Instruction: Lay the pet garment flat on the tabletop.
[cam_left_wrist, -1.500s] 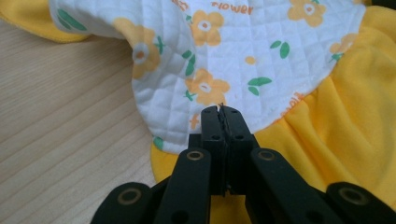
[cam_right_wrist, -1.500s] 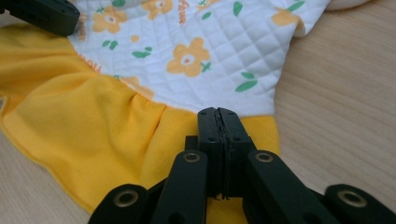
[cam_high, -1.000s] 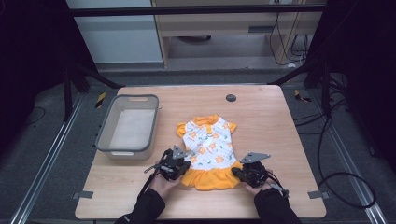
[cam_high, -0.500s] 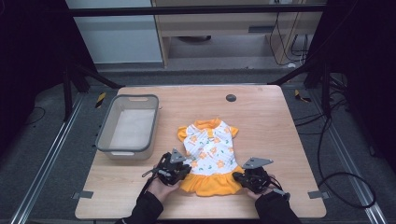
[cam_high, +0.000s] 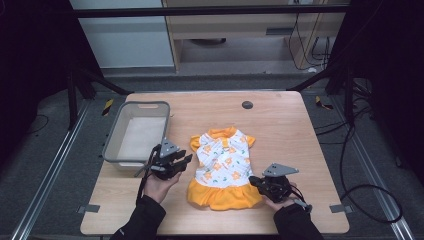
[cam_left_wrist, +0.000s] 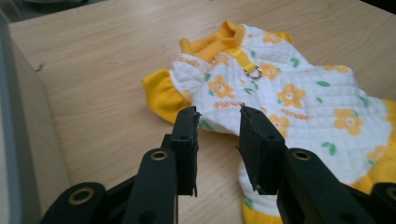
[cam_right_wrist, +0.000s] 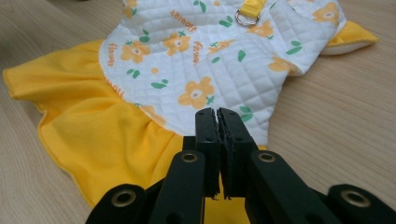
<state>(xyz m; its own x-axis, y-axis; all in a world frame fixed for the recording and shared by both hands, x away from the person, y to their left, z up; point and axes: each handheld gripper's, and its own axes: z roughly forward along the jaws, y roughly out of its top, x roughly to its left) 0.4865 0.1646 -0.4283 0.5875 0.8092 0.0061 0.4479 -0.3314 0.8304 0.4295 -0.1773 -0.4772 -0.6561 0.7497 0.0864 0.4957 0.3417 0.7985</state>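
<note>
Wooden table (cam_high: 280, 115), grey plastic basket (cam_high: 135, 132) at left, white quilted dress with orange flowers and yellow skirt (cam_high: 222, 165) lying flat at centre; left gripper (cam_high: 186, 159) just opening, jaws apart above the sleeve, nothing between; right gripper (cam_high: 253, 182) pinched shut on the skirt edge

- A grey basket (cam_high: 136, 133) sat on the left part of the wooden table (cam_high: 280, 130), its long side running away from the person.
- A small dark round disc (cam_high: 247, 105) lay near the table's far edge, well apart from the basket.
- Black cables (cam_high: 350, 165) trailed over the grey floor (cam_high: 45, 150) to the table's right.
- A light cabinet (cam_high: 125, 35) stood beyond the table.
</note>
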